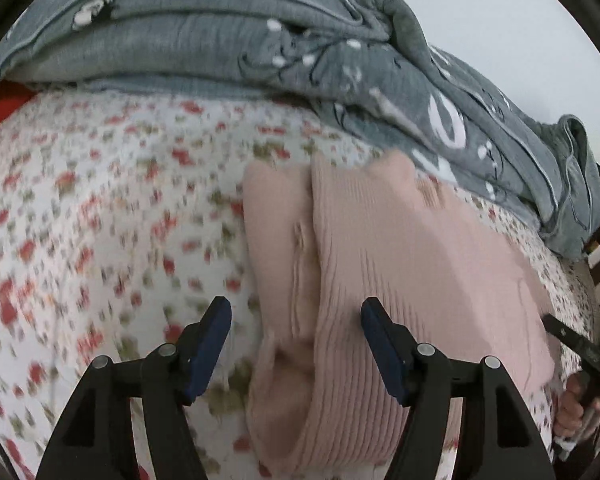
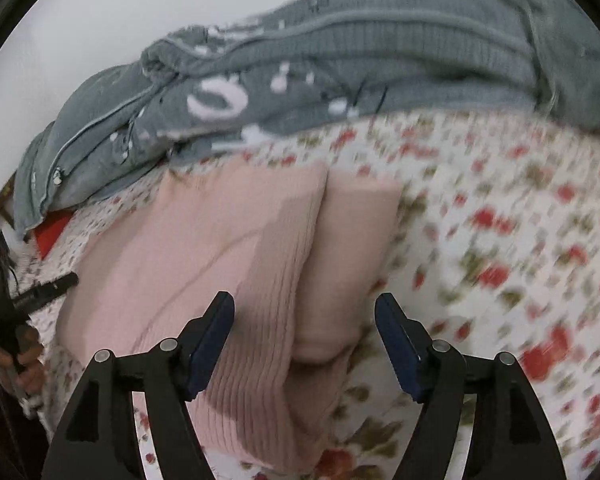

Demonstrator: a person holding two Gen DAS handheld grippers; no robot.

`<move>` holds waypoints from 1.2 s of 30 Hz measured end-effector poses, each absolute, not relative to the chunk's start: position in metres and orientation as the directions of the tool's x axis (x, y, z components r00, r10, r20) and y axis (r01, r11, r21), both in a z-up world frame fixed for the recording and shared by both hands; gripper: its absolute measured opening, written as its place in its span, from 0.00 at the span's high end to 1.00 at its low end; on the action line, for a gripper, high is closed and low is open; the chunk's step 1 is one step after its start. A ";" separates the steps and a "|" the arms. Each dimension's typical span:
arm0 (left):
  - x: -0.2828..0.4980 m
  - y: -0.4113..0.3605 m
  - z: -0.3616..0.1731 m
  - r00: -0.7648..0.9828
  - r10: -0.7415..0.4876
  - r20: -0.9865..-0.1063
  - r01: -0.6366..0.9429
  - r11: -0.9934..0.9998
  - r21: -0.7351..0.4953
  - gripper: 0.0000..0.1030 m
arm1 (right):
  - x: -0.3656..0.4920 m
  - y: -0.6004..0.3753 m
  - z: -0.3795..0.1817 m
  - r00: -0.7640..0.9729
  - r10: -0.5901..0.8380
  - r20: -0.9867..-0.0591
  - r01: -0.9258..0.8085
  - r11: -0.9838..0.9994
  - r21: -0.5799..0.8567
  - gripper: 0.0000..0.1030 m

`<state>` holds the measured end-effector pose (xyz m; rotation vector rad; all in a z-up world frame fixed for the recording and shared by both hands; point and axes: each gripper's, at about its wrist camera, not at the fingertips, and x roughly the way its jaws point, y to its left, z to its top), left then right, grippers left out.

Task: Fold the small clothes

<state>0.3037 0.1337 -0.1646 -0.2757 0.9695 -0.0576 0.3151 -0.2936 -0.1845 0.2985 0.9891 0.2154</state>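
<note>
A pink ribbed knit garment (image 1: 400, 264) lies partly folded on the floral bedsheet (image 1: 100, 220), one ribbed layer lapped over a smoother pink layer. My left gripper (image 1: 296, 312) is open and empty, hovering above the garment's left folded edge. In the right wrist view the same pink garment (image 2: 220, 248) lies centre-left on the sheet. My right gripper (image 2: 305, 308) is open and empty above the garment's right folded edge. Both views are motion-blurred.
A crumpled grey blanket (image 1: 340, 52) with white print lies along the far side of the bed, also in the right wrist view (image 2: 300, 80). The other gripper and the holding hand show at the edges (image 1: 580, 344) (image 2: 16, 312). A red item (image 2: 50, 232) peeks from under the blanket.
</note>
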 end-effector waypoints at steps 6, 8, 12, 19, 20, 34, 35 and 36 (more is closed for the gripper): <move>0.312 0.137 -0.175 0.569 -0.213 -0.795 -0.073 0.949 -0.307 0.34 | 0.324 -0.290 -0.193 0.531 0.307 -0.789 -0.024 0.937 0.348 0.31; 0.324 0.137 -0.180 0.560 -0.233 -0.795 -0.073 0.942 -0.327 0.34 | 0.328 -0.291 -0.195 0.535 0.310 -0.786 -0.019 0.934 0.356 0.35; 0.338 0.135 -0.189 0.586 -0.234 -0.776 -0.084 0.935 -0.345 0.35 | 0.340 -0.294 -0.200 0.544 0.312 -0.779 -0.011 0.931 0.365 0.42; 0.336 0.131 -0.193 0.641 -0.190 -0.743 -0.086 0.945 -0.315 0.48 | 0.340 -0.285 -0.201 0.586 0.245 -0.773 -0.006 0.955 0.298 0.53; 0.336 0.131 -0.193 0.644 -0.187 -0.742 -0.087 0.946 -0.313 0.48 | 0.340 -0.283 -0.201 0.588 0.238 -0.773 -0.010 0.958 0.287 0.54; 0.331 0.125 -0.188 0.680 -0.176 -0.711 -0.072 0.950 -0.304 0.74 | 0.336 -0.273 -0.196 0.610 0.190 -0.770 -0.032 0.976 0.215 0.64; 0.330 0.126 -0.186 0.687 -0.178 -0.704 -0.067 0.950 -0.306 0.75 | 0.336 -0.273 -0.196 0.609 0.189 -0.771 -0.034 0.977 0.213 0.64; 0.329 0.125 -0.186 0.692 -0.178 -0.700 -0.065 0.950 -0.306 0.76 | 0.335 -0.274 -0.195 0.610 0.192 -0.769 -0.038 0.976 0.213 0.67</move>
